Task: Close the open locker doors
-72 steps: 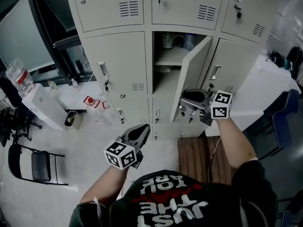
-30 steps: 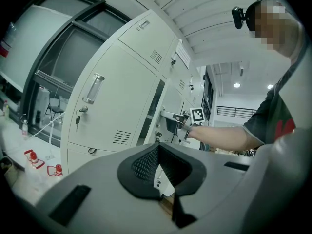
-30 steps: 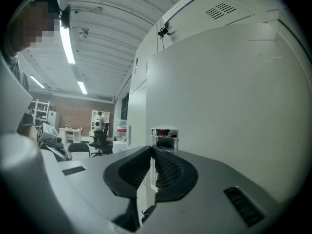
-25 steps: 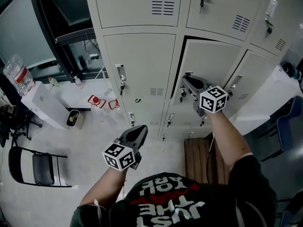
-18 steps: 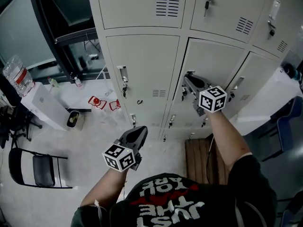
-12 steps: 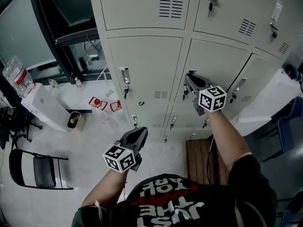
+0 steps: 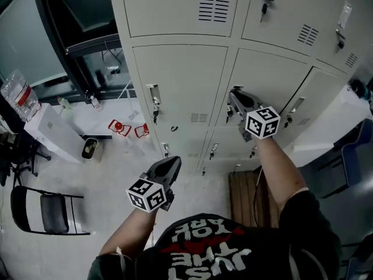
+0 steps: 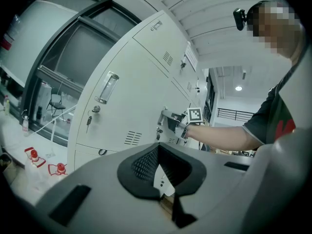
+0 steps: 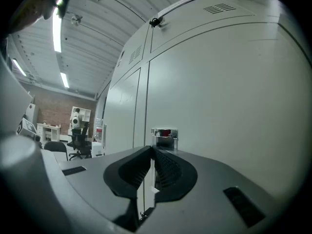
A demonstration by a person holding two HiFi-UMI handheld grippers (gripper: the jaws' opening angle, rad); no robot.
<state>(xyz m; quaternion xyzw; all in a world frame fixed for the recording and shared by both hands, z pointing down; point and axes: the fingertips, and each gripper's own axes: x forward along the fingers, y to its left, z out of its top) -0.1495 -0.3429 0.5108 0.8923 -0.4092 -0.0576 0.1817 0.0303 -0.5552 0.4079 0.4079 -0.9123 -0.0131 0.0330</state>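
Against the beige metal locker door (image 7: 274, 80), which sits flush with its neighbours, the right hand-held gripper (image 7: 234, 92) presses with jaws together and empty, probably to seat the latch. The left hand-held gripper (image 7: 173, 161) hangs back, closed and empty.

The lockers (image 7: 180, 69) are pale cream-grey. The left gripper (image 7: 173, 161) and right gripper (image 7: 235, 93) are grey with black pads (image 8: 141, 165), each carrying a white cube (image 7: 148, 192) patterned in black squares. At lower centre, the shirt (image 7: 210, 255) is black with white and red lettering.

Flat, dimmish light; fisheye edges seem soft.
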